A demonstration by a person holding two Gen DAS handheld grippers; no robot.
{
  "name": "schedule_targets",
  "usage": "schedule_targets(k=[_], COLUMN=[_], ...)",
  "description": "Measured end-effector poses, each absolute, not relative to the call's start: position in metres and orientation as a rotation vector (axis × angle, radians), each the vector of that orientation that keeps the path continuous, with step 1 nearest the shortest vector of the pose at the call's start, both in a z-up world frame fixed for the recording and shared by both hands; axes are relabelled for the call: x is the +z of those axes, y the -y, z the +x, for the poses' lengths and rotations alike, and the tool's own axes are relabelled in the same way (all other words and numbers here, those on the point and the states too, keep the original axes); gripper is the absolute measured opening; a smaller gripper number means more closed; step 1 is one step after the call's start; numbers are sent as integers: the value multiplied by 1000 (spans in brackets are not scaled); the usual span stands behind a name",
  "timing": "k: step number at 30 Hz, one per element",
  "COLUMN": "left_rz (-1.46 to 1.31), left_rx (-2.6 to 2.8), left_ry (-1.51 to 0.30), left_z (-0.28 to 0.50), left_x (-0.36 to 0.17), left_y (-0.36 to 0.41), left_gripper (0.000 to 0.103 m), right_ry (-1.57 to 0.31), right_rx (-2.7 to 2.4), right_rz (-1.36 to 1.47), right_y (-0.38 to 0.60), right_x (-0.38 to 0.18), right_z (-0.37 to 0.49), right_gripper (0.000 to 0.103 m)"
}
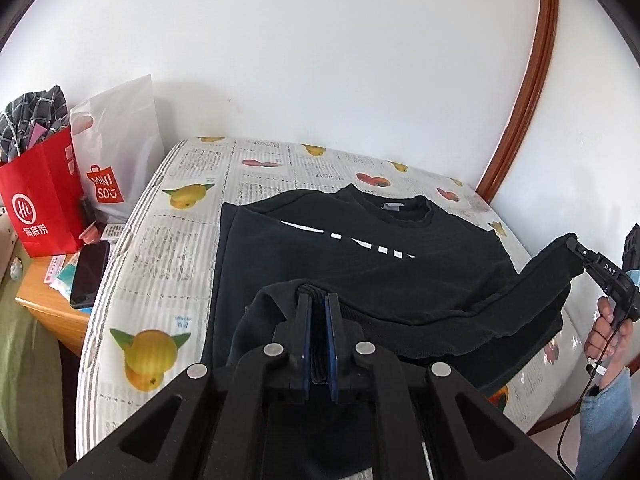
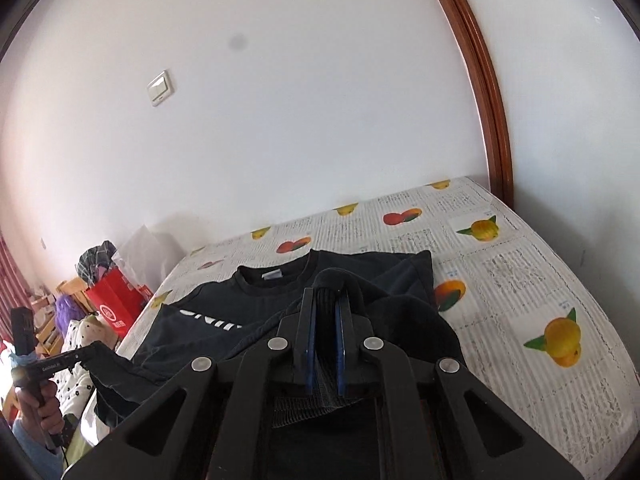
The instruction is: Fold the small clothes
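Sweatshirt (image 1: 360, 248), black with a white line of print across the chest, lies on my fruit-patterned table cover (image 1: 168, 248), collar toward the wall. My left gripper (image 1: 318, 300) is clamped on a ribbed edge of the sweatshirt, dark cloth filling the narrow gap between its blue-lined fingers (image 1: 303, 320). My right gripper (image 2: 325, 296) is likewise closed on a fold of ribbed hem, raised above the cover. In the left view the right gripper (image 1: 576, 246) pinches the lifted cloth at the far right, my hand (image 1: 608, 332) below it. A red paper bag (image 1: 40, 200), a white shopping bag (image 1: 116, 152) and a phone (image 1: 90, 274) sit beside the table.
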State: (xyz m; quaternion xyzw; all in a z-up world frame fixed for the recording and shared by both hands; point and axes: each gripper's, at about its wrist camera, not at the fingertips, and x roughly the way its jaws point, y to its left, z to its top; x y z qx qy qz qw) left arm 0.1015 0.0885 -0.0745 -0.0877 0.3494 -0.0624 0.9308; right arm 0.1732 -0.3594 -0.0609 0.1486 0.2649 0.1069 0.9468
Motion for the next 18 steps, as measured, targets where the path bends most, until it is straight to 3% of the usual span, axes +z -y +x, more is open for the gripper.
schedule_targets(k=[8,18], left_rz=[-273,-346], left_rx=[-128,-71], left_ry=[-795,-883], left_z=[158,208], left_x=[-96,-134], left_y=[-106,-133], left_gripper=[7,7], right_ry=[-596,-832], right_rx=[184,49], right_rz=[358,363], right_y=[350,339], right_x=[-79,-144], right_z=[236,316], right_gripper=[8,8])
